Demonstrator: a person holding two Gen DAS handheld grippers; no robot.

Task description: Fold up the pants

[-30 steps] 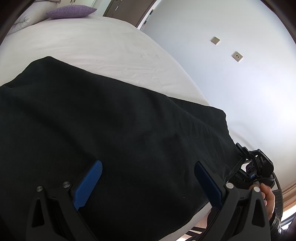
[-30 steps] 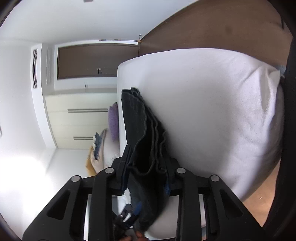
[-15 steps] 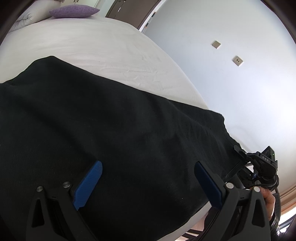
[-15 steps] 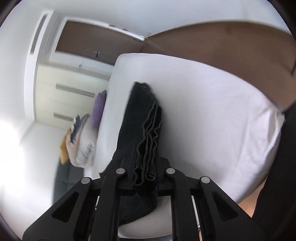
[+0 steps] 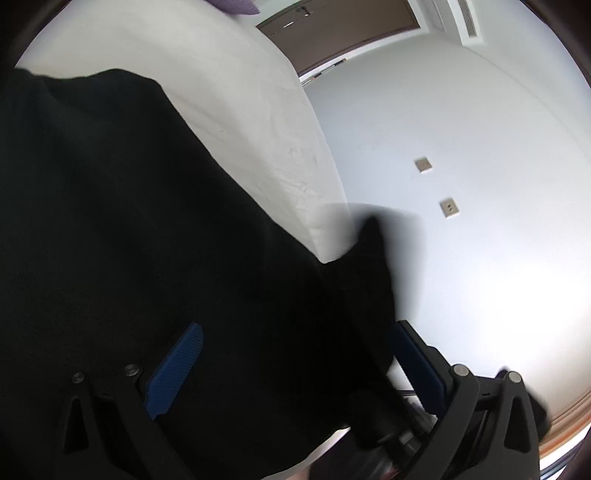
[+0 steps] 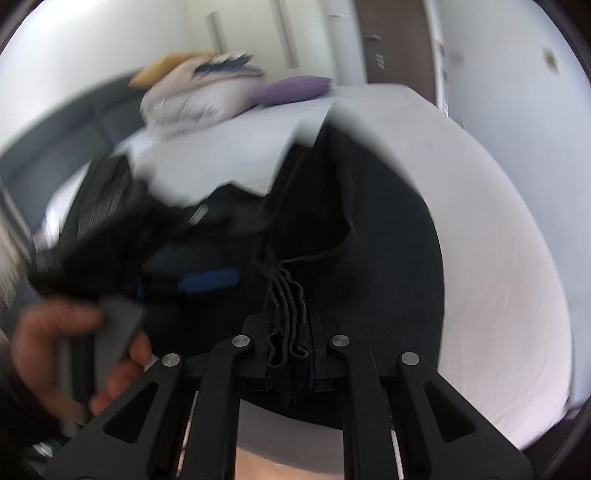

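Black pants (image 5: pixel 129 229) lie across the white bed (image 5: pixel 229 85). My left gripper (image 5: pixel 291 362) is open with its blue pads (image 5: pixel 173 369) spread wide over the cloth. A lifted corner of the pants (image 5: pixel 373 273) rises blurred near its right finger. In the right wrist view my right gripper (image 6: pixel 290 332) is shut on the stacked hem edges of the pants (image 6: pixel 351 229), which drape over the bed (image 6: pixel 498 258). The left gripper (image 6: pixel 207 280) and the hand holding it show blurred at the left.
A purple cushion (image 6: pixel 295 90) and patterned pillows (image 6: pixel 192 99) lie at the head of the bed. A white wall with two sockets (image 5: pixel 448 208) stands past the bed's right edge. A brown door (image 5: pixel 332 33) is at the back.
The right gripper has swung round with the hem, lifting that end of the pants up and over toward the left gripper. The left gripper has tilted, still open.
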